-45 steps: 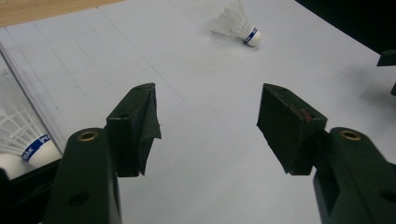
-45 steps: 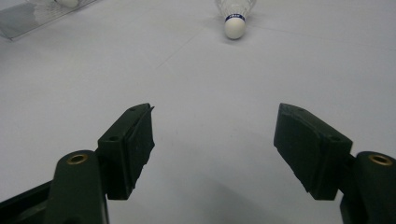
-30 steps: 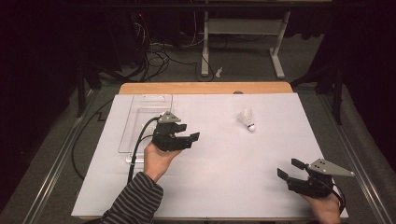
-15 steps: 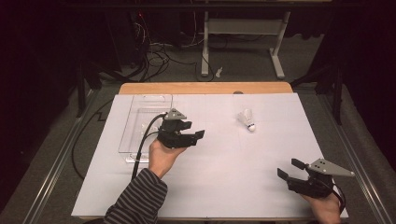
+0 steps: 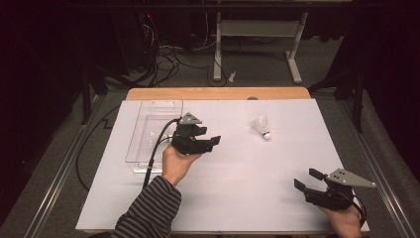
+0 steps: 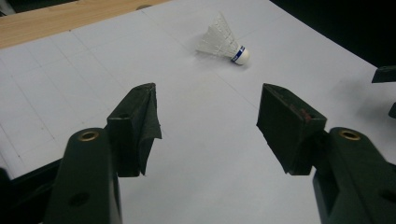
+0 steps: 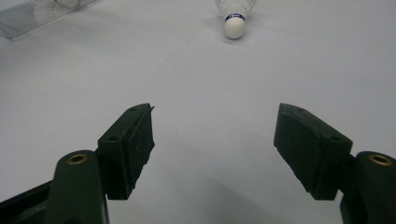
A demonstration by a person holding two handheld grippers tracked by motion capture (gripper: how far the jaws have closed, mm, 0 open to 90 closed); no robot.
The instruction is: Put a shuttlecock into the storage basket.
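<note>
A: What does the work sit on?

B: A white sheet (image 5: 237, 198) faintly ruled in squares, laid over a wooden table (image 5: 218, 93) whose bare edge shows at twelve o'clock. Beyond it the room is dark: a grey floor, a tangle of cables (image 5: 163, 54), and the white legs of a stand (image 5: 257, 29).

A: And the shuttlecock?

B: The shuttlecock (image 5: 261, 127) lies on its side on the sheet, towards one o'clock from the centre, touched by nothing. In the left gripper view it (image 6: 225, 41) rests ahead of the jaws, cork pointing to about four o'clock.

A: The grippers?

B: The left gripper (image 5: 210, 144) is held above the sheet near the middle, just beside a clear plastic tray (image 5: 148, 144) at nine o'clock, jaws spread wide with nothing between them. The right gripper (image 5: 306, 179) is low at five o'clock, well apart from the shuttlecock, jaws also spread and bare.

A: Anything hard to make out?

B: The tray's contents. The right gripper view cuts it off at eleven o'clock (image 7: 28, 21); something pale lies inside, but I cannot tell what. The shuttlecock's (image 7: 235, 18) feathers are cropped by the top edge there.
</note>
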